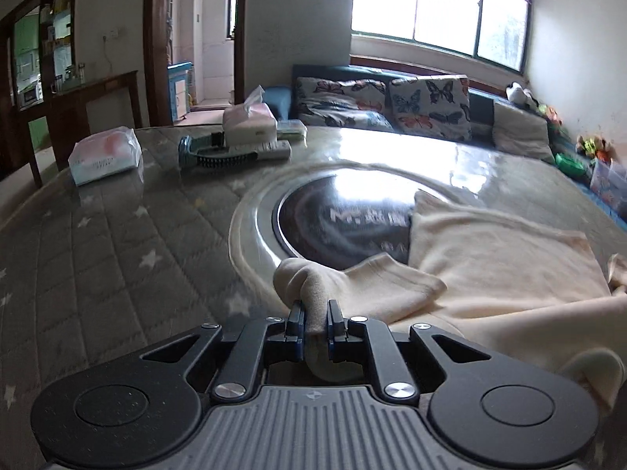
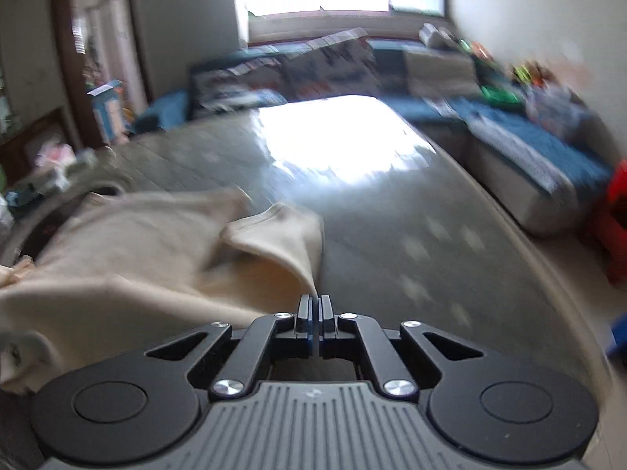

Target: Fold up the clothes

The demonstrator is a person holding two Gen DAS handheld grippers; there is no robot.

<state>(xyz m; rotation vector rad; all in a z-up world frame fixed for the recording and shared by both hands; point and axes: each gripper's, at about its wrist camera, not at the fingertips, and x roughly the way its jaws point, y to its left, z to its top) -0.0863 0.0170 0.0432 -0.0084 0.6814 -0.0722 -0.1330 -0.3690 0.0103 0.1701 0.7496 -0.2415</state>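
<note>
- Your left tongs stand narrow, clamped on a bunched fold of the cream garment; the cloth fills the gap between the pads and bulges out beyond the tips.
- From that pinch the garment runs off to the right across the tabletop, with a sleeve-like flap just beyond the tips and the wide body farther right.
- Part of the garment covers the edge of the dark round inset in the tabletop.
- Your right tongs are fully closed, and a thin edge of the garment comes to a point right at the tips; it appears pinched there, though the cloth between the pads is too thin to make out clearly.
- In the right wrist view the garment spreads left of the tongs, with a raised fold just ahead of them.
- The right wrist view is heavily blurred; the sofa and the things along the far left edge cannot be told apart.
- The garment is cut off at the right edge of the left view and at the left edge of the right view, so you cannot see its whole outline.
- At the far side of the tabletop lie a tissue pack, a brush and a tissue box, well apart from the garment.
</note>
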